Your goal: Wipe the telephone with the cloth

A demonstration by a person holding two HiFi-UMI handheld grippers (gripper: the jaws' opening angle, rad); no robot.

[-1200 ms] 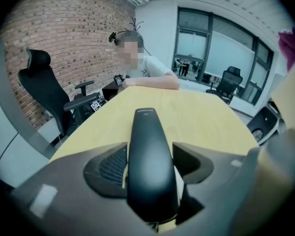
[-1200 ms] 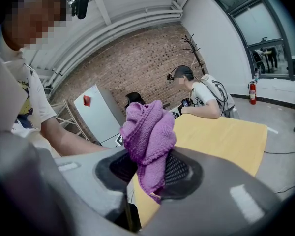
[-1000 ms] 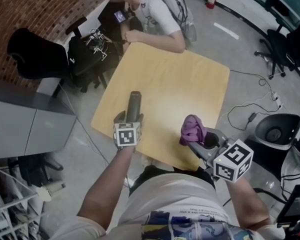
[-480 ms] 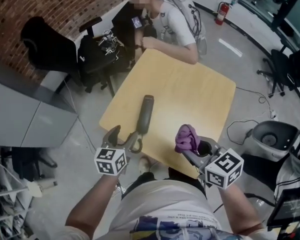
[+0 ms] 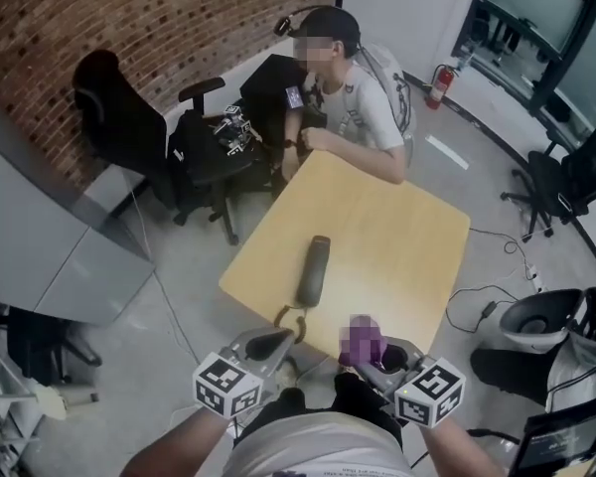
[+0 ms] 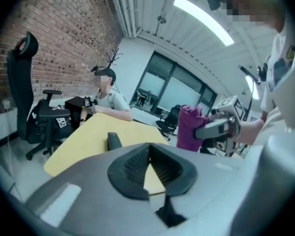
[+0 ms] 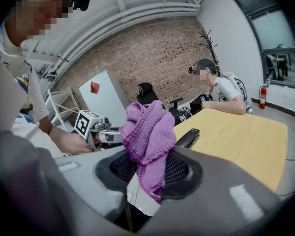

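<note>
Looking along the left gripper (image 6: 148,147), its own view shows what the head view cannot: the two ribbed jaws are pressed together at the tips with nothing between them, having just closed. Ahead of those jaws and slightly to their left lies the telephone (image 6: 114,141), a dark handset flat on the yellow table (image 6: 83,141), well apart from them. Off to their right the other gripper carries the purple cloth (image 6: 189,127). The right gripper (image 7: 148,173) has its grip settled by its own view too: the jaws pinch the knitted cloth, which bunches above them and hangs a tail down between them, with the telephone beyond, ahead and to the right. Only the head view shows a thin loop of cord (image 5: 288,316) at the handset's near end, just ahead of the left gripper, and a seated person (image 5: 363,107) leaning on the table's far edge.

A second ago the left gripper sat right at the handset's near end. Half a second ago its jaws stood wide just short of it. Now it is off the table's near edge, clear of the handset. The right gripper pinches the cloth as before.

On the floor to the right of the right gripper stands a round grey bin (image 5: 536,316); what it holds cannot be made out
</note>
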